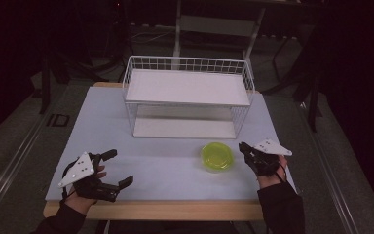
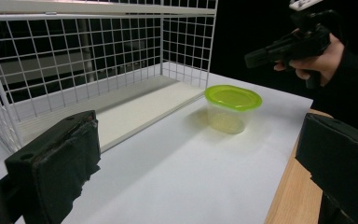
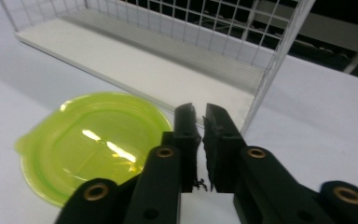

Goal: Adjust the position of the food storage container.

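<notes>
Green-lidded container point(image 1: 217, 156) sits just left of the right gripper point(image 1: 244, 148), jaws closed empty; left gripper point(image 1: 119, 169) gapes wide, well apart.

Bare tabletop point(image 1: 165, 168) lies open between both hands. The lidded container point(image 1: 217, 156) stands just before the wire rack's point(image 1: 187, 97) open front, partly blocking its lower shelf.

I see a white wire rack point(image 1: 187, 97) standing at the far middle of the pale tabletop point(image 1: 126, 161), with a flat white shelf on top and another inside. Dark floor lies beyond.
</notes>
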A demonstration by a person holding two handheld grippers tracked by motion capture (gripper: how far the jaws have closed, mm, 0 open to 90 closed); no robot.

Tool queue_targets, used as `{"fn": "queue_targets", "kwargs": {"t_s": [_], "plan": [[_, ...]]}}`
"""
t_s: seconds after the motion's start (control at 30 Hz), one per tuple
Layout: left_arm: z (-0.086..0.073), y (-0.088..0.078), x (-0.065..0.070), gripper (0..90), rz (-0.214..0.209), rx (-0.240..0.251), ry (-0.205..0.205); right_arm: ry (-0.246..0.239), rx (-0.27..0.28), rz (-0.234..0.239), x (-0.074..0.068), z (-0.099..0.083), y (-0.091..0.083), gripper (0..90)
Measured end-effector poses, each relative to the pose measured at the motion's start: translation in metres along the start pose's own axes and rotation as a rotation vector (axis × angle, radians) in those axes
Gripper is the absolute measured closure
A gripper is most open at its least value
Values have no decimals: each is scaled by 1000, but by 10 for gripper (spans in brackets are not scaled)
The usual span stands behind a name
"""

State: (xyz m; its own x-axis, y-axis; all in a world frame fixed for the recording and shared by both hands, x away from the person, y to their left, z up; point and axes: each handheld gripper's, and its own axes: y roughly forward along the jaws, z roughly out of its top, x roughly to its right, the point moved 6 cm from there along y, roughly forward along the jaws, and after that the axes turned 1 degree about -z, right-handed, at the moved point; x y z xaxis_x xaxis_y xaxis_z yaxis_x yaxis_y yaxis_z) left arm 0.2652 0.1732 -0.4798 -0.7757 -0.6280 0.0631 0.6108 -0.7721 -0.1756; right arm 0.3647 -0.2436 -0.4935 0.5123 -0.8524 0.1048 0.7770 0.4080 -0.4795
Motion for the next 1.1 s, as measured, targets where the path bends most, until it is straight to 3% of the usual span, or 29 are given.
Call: {"fn": "queue_targets", "kwargs": {"t_s": [0.4,0.47,0.7,0.87,1.1], "plan": [[0,0,0,3,-3,1,0,20,-102,31,-2,-19,27,900],[0,0,0,3,-3,1,0,11,-115,24,-3,-21,30,900],[0,0,1,3,-5,-1,1,56,-165,2,6,-30,40,900],[0,0,0,3,-7,-2,-1,81,-194,31,6,-36,47,900],[0,0,1,3,-8,0,-1,62,-234,66,-2,-42,54,900]]}}
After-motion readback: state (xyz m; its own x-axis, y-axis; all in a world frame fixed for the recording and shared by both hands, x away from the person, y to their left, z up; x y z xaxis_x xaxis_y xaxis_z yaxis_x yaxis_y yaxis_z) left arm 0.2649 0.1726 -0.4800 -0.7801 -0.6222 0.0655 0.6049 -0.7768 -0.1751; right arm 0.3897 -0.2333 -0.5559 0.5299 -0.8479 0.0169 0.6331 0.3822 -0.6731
